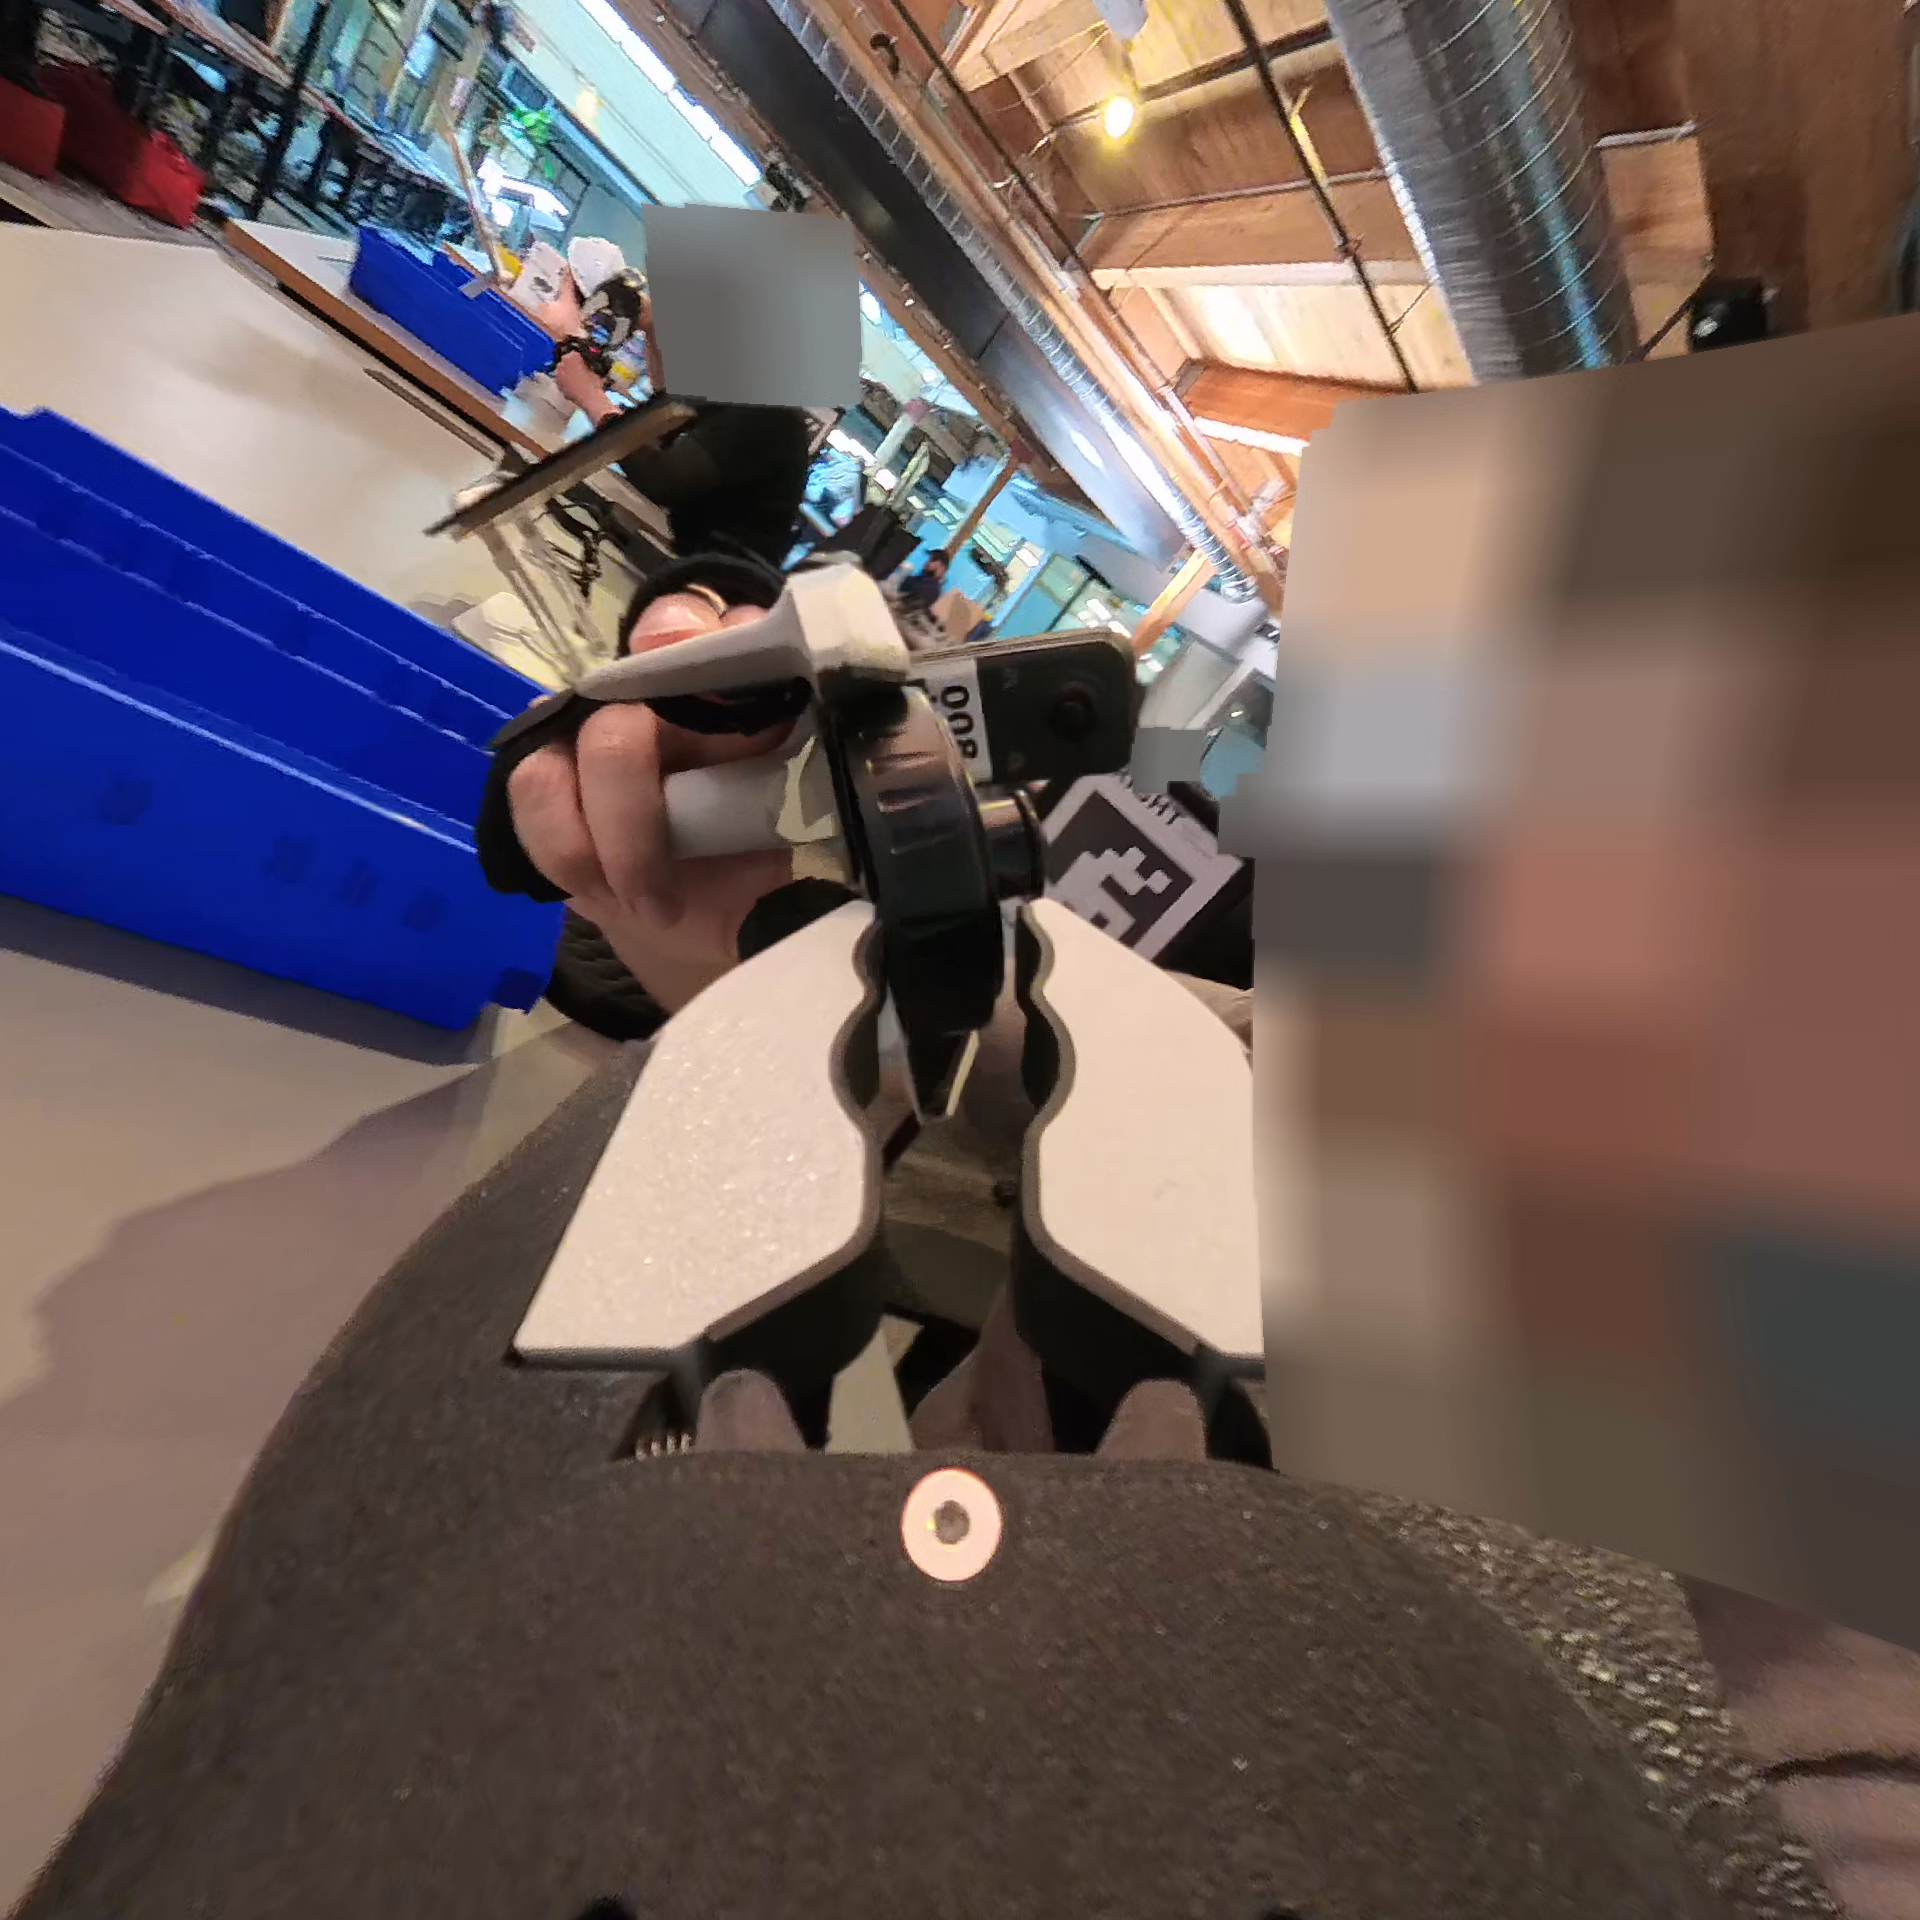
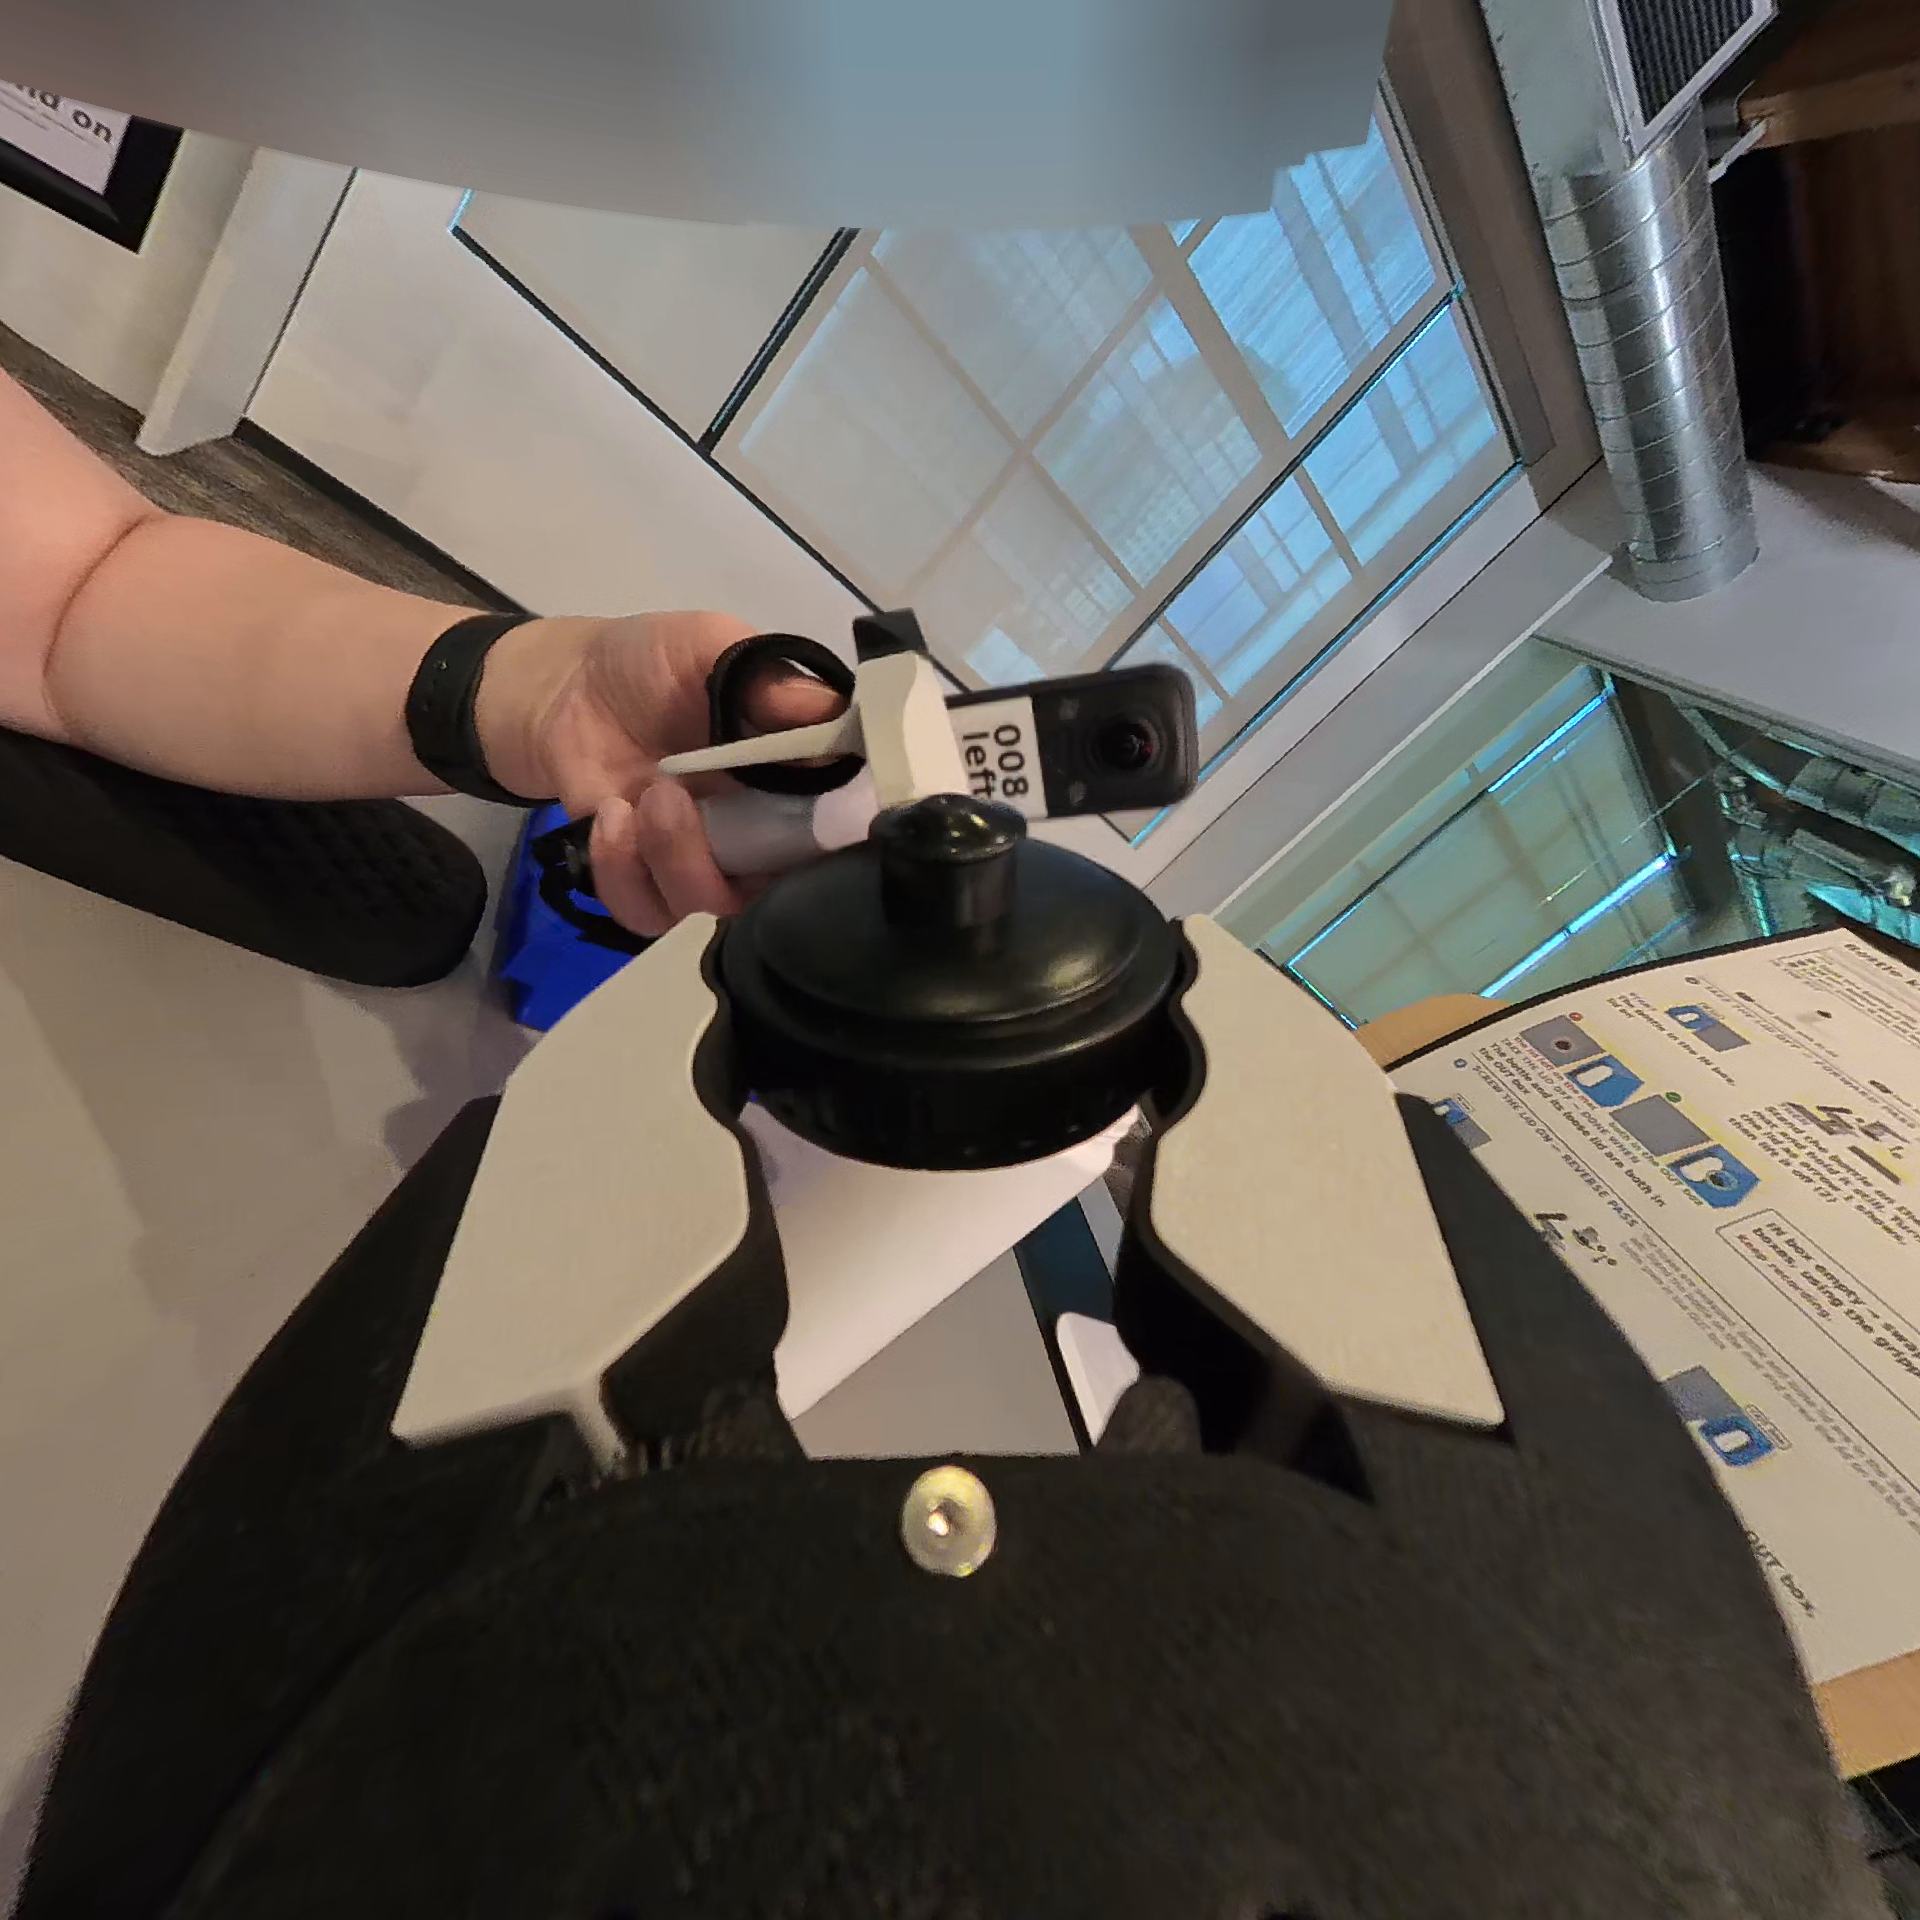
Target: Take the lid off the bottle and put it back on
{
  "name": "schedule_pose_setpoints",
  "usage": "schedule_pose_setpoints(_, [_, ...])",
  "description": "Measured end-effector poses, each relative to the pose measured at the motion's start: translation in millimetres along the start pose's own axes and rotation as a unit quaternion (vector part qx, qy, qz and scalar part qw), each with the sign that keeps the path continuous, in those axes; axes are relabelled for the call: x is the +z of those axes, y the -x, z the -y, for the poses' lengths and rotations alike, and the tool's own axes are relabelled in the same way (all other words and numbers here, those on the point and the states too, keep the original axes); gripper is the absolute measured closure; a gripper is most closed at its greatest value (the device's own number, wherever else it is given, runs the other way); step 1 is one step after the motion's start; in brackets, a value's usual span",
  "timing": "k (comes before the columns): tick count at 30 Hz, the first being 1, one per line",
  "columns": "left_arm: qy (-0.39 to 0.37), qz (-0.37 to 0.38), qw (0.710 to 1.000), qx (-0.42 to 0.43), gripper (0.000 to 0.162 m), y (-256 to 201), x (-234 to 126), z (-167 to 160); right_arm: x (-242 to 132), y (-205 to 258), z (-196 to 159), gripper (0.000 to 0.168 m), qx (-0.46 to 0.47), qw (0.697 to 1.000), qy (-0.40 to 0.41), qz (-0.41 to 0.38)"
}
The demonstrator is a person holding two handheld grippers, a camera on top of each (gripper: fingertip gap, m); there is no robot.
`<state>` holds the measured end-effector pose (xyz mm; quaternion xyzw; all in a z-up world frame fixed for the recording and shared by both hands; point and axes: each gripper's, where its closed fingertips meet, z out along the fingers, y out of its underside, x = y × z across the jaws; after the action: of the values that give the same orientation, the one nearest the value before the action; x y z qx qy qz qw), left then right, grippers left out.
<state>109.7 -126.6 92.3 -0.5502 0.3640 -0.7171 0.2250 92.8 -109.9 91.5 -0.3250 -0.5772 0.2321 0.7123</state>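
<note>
The black screw lid with a pull nozzle sits between the white fingers of my right gripper, which is shut on its rim. A white surface shows directly under the lid; I cannot tell if it is the bottle. In the left wrist view the lid is edge-on, just beyond my left gripper. The left fingers stand a narrow gap apart with a thin pale sliver between them; I cannot tell if they grip it. The two grippers face each other.
Blue bins stand on the pale table to the left. A printed instruction sheet lies at the right. A black padded armrest and a blue bin are behind the left hand. Another person works at a far table.
</note>
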Motion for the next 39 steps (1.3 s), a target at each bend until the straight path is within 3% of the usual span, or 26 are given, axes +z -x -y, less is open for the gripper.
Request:
schedule_pose_setpoints(4, [-0.004,0.090,0.991,0.103,0.128,-6,-27,20,-6,-13,1,0.089,0.024,1.000,-0.005,-0.012])
schedule_pose_setpoints(6, [-0.028,0.172,0.966,0.191,0.117,-7,-50,38,-9,-23,-2,0.089,0.058,0.998,-0.009,-0.019])
schedule_pose_setpoints(8, [-0.078,0.320,0.903,0.276,0.100,12,-83,61,-12,-32,-8,0.089,0.094,0.995,-0.010,-0.025])
schedule_pose_setpoints(10, [-0.143,0.470,0.804,0.336,0.072,31,-121,81,-14,-39,-13,0.089,0.119,0.992,-0.013,-0.033])
schedule_pose_setpoints(12, [-0.176,0.539,0.733,0.377,0.064,42,-136,83,-16,-44,-17,0.089,0.136,0.990,-0.010,-0.036])
schedule_pose_setpoints(14, [-0.158,0.592,0.694,0.377,0.055,68,-138,72,-18,-47,-18,0.089,0.140,0.989,-0.011,-0.039])
schedule_pose_setpoints(18, [-0.133,0.634,0.676,0.352,0.049,112,-136,49,-19,-47,-19,0.089,0.137,0.990,-0.004,-0.038])
schedule_pose_setpoints(20, [-0.132,0.639,0.684,0.328,0.047,129,-138,39,-19,-47,-21,0.089,0.137,0.990,0.001,-0.035])
schedule_pose_setpoints(22, [-0.130,0.633,0.710,0.280,0.049,148,-137,25,-18,-47,-23,0.089,0.139,0.990,0.004,-0.036])
schedule_pose_setpoints(27, [-0.143,0.591,0.777,0.162,0.068,182,-138,-1,-17,-50,-34,0.089,0.164,0.986,0.020,-0.039])
schedule_pose_setpoints(31, [-0.126,0.570,0.791,0.183,0.070,187,-130,-2,-13,-47,-44,0.089,0.208,0.978,0.029,-0.012])
schedule_pose_setpoints(39, [-0.039,0.388,0.890,0.236,0.071,172,-48,-27,-10,-35,-51,0.089,0.306,0.949,0.021,0.068])
